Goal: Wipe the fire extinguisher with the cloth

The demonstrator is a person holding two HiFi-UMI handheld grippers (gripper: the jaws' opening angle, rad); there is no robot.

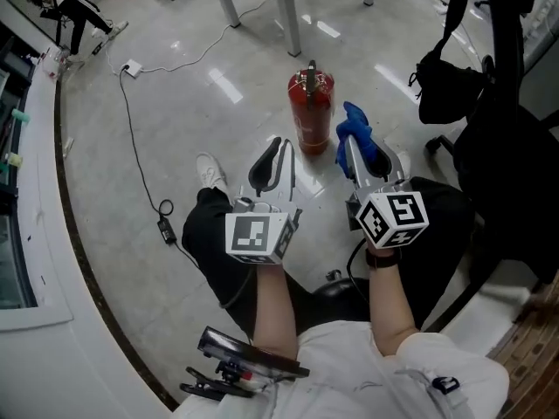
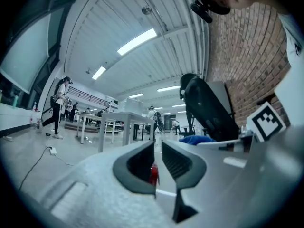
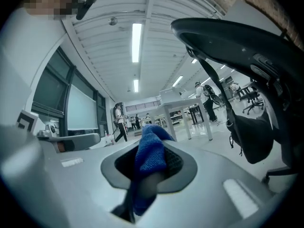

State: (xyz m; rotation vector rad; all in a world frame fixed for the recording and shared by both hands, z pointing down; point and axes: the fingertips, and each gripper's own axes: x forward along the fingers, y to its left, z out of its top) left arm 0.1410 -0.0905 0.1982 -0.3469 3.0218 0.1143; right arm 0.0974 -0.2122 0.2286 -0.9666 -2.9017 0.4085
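1. One fire extinguisher (image 1: 311,112): red, upright on the glossy grey floor (image 1: 175,129), black valve and handle on top. It stands ahead of the person's knees and just beyond both grippers.
2. One cloth (image 1: 356,136): blue, bunched, just beside the extinguisher's right flank in the head view. Whether it touches the cylinder cannot be told.
3. Two grippers, each carrying one cube with square markers.
4. Right gripper (image 1: 351,151): fingers closed on the cloth. In the right gripper view the blue fabric (image 3: 151,156) fills the gap between the dark pads and sticks out past the tips.
5. Left gripper (image 1: 278,162): held level with the extinguisher's base, a little to its left and apart from it. In the left gripper view the fingers (image 2: 178,161) stand a narrow slit apart with nothing between them. A sliver of the red extinguisher (image 2: 153,174) shows through the slit.
6. One white shoe (image 1: 210,173) shows plainly on the floor, left of the left gripper.
7. One black cable (image 1: 131,120) runs across the floor from a white plug (image 1: 131,68) to a small black adapter (image 1: 167,228).
8. Three pale desk legs (image 1: 286,11) stand beyond the extinguisher.
9. One black bag (image 1: 450,81) hangs off a dark chair at the right.
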